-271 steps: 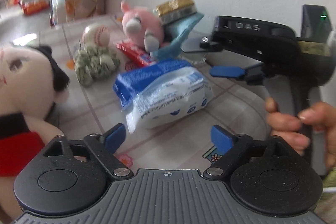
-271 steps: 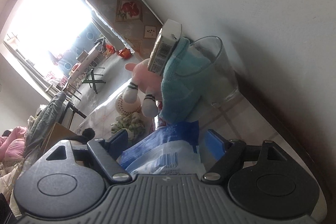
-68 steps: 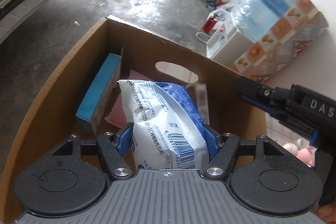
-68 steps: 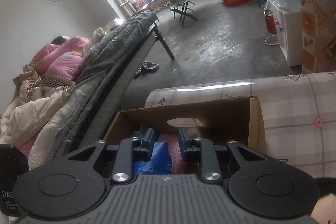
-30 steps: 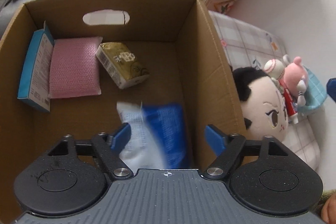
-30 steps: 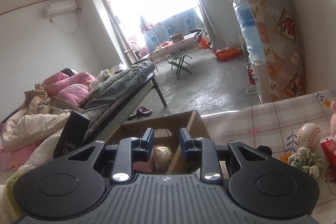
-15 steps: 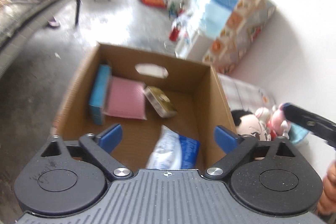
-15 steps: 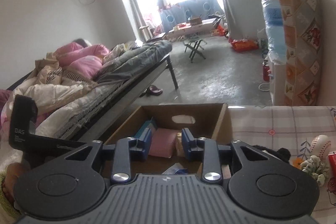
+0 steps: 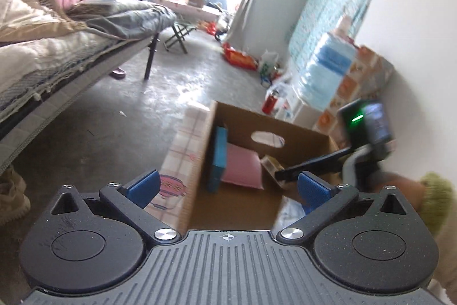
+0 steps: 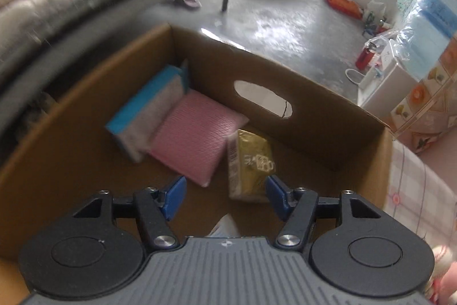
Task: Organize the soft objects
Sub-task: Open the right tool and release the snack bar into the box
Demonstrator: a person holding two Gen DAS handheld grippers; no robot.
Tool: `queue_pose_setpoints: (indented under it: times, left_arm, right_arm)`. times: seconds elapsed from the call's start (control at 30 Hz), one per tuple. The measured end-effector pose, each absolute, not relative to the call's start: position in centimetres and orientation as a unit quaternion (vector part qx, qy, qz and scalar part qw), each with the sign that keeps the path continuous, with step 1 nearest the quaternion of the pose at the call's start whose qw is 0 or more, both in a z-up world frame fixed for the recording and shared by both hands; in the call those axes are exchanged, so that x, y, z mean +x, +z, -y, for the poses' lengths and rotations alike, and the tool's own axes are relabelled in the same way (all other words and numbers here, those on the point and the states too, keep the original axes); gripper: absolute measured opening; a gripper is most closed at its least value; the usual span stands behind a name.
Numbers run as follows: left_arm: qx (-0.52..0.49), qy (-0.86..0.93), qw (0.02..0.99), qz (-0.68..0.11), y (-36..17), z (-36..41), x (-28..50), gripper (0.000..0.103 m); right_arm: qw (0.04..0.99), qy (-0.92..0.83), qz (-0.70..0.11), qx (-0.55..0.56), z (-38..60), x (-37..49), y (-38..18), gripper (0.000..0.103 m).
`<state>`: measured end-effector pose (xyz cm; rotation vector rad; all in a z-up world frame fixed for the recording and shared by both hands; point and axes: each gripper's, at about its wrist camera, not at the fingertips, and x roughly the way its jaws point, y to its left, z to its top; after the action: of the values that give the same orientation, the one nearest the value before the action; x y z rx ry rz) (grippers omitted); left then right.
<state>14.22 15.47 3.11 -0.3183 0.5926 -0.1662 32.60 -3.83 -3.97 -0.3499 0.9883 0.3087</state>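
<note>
Right gripper (image 10: 224,197) hangs over the cardboard box (image 10: 320,110), jaws just opening and empty, gold tissue pack (image 10: 250,165) just ahead; left gripper (image 9: 227,189) gapes wide, empty.

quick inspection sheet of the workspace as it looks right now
surface: table with checked cloth; cardboard box stands on it.
job's things: in the box, pink pad lies flat, blue-edged pack leans at its left, gold tissue pack at its right; a white-and-blue bag shows at the near side.
clutter: bottles and bags on the floor by the far wall.
grippers: left gripper open, empty; right gripper over the box, jaws just been opening, nothing between them.
cables: white cord on the floor.
surroundings: bed with bedding, folding chair, bright window.
</note>
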Motion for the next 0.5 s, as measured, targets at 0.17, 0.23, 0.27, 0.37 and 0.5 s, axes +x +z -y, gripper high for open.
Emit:
queue_pose_setpoints:
  times: [0.17,0.23,0.27,0.37,0.5]
  left_arm:
    - [-0.181,-0.075,0.938,-0.286,2.8,-17.8,14.8,0.103]
    - [-0.186,-0.075,0.937,-0.286,2.5,-18.3,15.0,0.103]
    - [-0.188,-0.075,0.936,-0.287,2.2,-18.5,15.0,0.103]
    - [-0.198,-0.077,0.933,-0.290,1.6,-18.9,15.0,0.103]
    - [-0.199,-0.081,0.932,-0.292,1.3,-19.0,14.7,0.103]
  right_arm:
    - [0.833,0.102,-0.501,-0.212,2.9,36.3,-7.9,0.053]
    - [0.829,0.089,-0.508,-0.218,2.9,37.0,-8.8,0.048]
    - [0.829,0.083,-0.507,-0.220,3.1,37.1,-9.0,0.042]
    - [0.833,0.083,-0.522,-0.163,4.5,37.5,-8.6,0.027]
    - [0.847,0.084,-0.515,-0.105,5.6,37.6,-7.3,0.027]
